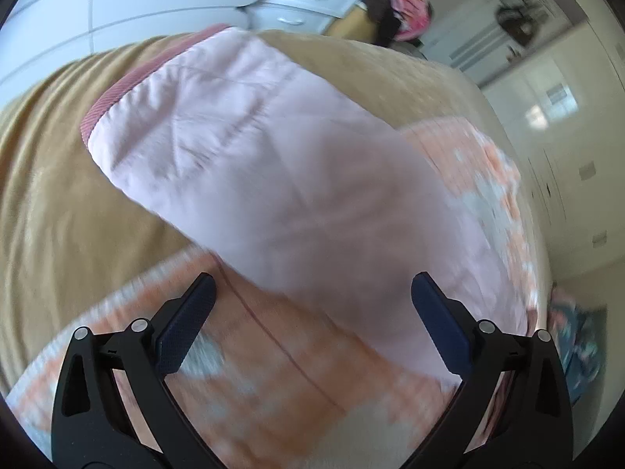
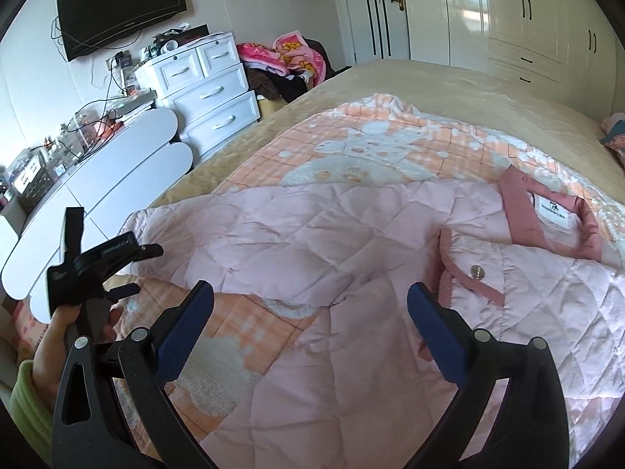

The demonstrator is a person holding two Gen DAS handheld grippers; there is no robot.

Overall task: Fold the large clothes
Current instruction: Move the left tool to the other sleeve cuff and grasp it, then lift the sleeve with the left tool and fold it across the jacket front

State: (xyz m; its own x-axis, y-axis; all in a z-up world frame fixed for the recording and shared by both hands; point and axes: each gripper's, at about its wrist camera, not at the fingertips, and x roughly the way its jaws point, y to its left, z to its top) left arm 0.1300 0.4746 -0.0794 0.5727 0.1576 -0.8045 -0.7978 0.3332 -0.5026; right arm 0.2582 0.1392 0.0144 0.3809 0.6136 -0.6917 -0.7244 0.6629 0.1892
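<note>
A: Bedroom scene; tan bedspread [image 2: 449,90] with an orange patterned blanket [image 2: 351,144] on top of it. White drawers [image 2: 211,90] and a wall TV [image 2: 121,4] sit far ahead-left of your right claw.

B: Where's the garment?

A: Your pink quilted jacket [image 2: 312,242] lies flat on the blanket, directly ahead of your right gripper [image 2: 310,301] and running off to its right. Collar [image 2: 547,215] with white label is ahead-right, snap button [image 2: 476,272] just beyond the right fingertip.

B: Claw state?

A: Right one is spread wide, nothing between the blue pads [image 2: 183,336]. It hangs above the jacket's lower part.

B: Left?

A: Your left gripper [image 1: 312,297] is also released, fingers apart, empty. In its view, blurred, the jacket sleeve [image 1: 242,148] stretches away ahead, its ribbed darker cuff [image 1: 117,97] far ahead-left on the bedspread. From the right camera your left gripper shows to the left of the right claw, held in your hand [image 2: 54,336] near the bed edge, beside the sleeve end.
</note>
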